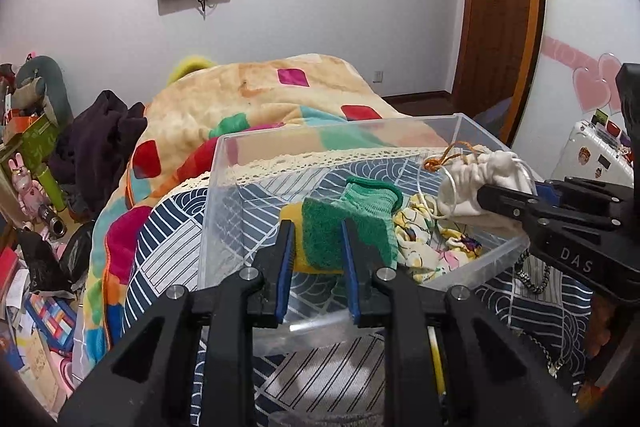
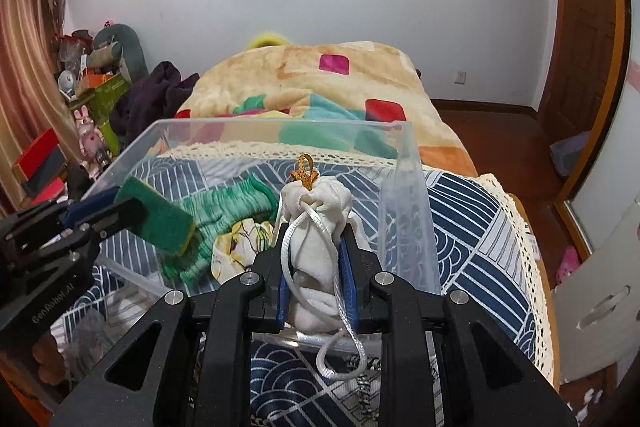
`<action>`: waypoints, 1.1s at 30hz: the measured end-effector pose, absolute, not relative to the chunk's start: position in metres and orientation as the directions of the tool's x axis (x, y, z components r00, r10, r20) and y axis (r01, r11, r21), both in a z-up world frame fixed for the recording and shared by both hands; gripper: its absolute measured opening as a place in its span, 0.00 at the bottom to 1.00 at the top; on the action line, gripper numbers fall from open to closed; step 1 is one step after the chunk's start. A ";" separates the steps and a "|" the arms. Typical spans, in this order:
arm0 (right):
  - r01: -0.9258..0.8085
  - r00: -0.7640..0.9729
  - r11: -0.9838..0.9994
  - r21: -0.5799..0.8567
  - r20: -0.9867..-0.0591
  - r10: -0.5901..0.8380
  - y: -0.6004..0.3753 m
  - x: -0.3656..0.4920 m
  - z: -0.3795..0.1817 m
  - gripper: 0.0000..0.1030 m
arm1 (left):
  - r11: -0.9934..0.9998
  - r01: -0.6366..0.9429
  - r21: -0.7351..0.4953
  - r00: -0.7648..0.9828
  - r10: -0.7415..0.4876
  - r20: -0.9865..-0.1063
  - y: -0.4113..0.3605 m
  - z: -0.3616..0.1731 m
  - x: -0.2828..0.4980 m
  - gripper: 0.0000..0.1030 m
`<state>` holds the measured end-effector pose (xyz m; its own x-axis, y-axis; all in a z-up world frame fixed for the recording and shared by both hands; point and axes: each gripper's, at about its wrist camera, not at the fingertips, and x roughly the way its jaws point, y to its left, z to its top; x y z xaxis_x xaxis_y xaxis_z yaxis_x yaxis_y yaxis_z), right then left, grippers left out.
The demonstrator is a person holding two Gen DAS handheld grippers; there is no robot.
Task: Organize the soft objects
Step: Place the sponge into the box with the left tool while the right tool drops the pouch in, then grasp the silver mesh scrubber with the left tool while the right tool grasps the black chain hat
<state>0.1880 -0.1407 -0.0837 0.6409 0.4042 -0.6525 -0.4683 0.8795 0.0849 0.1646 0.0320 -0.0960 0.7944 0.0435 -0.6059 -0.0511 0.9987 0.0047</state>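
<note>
Your left claw [image 1: 316, 239] is clenched on a scouring sponge [image 1: 320, 235], rough green on one face and yellow foam on the other, flat and rectangular. It hangs over the near wall of the clear plastic bin [image 1: 216, 187], which has smooth, see-through sides and sits on a bed cover [image 1: 168, 247] printed with navy and white wave lines and edged in cream lace.

Your right claw [image 2: 316, 267] is clamped around a cream cloth pouch [image 2: 316, 211], soft and bunched at its drawn neck, with a shiny white cord [image 2: 344, 311] looping down past the fingers and a small orange knot [image 2: 306, 169] on top. The pouch is held over the bin's near right corner.

Inside the bin, a ribbed green knit sock [image 2: 232, 203] lies just beyond the sponge, touching a crumpled cloth [image 1: 420, 247] in white with yellow prints. Past the bin's far wall a fluffy blanket [image 2: 304, 83] with bright colored squares lies heaped on the bed, a dark garment [image 2: 156, 95] bunched at its left.
</note>
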 end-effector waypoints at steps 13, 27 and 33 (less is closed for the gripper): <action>-0.482 0.682 0.874 0.056 -0.602 0.415 -0.151 0.166 -0.066 0.49 | 0.998 -0.035 -0.051 0.818 0.000 -0.575 0.038 -0.082 0.137 0.50; -0.512 0.718 0.857 0.062 -0.516 0.467 -0.152 0.126 -0.052 0.81 | 0.998 -0.034 -0.058 0.845 -0.003 -0.535 0.042 -0.073 0.082 0.86; -0.550 0.668 0.832 0.072 -0.559 0.490 -0.141 0.115 -0.074 0.83 | 0.995 -0.038 -0.090 0.808 -0.023 -0.588 0.044 -0.095 0.071 0.88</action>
<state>0.1155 -0.1410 -0.0737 0.6682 0.4904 -0.5594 -0.5502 0.8319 0.0721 0.0710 0.0436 -0.0952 0.8083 -0.0228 -0.5883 -0.0377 0.9952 -0.0904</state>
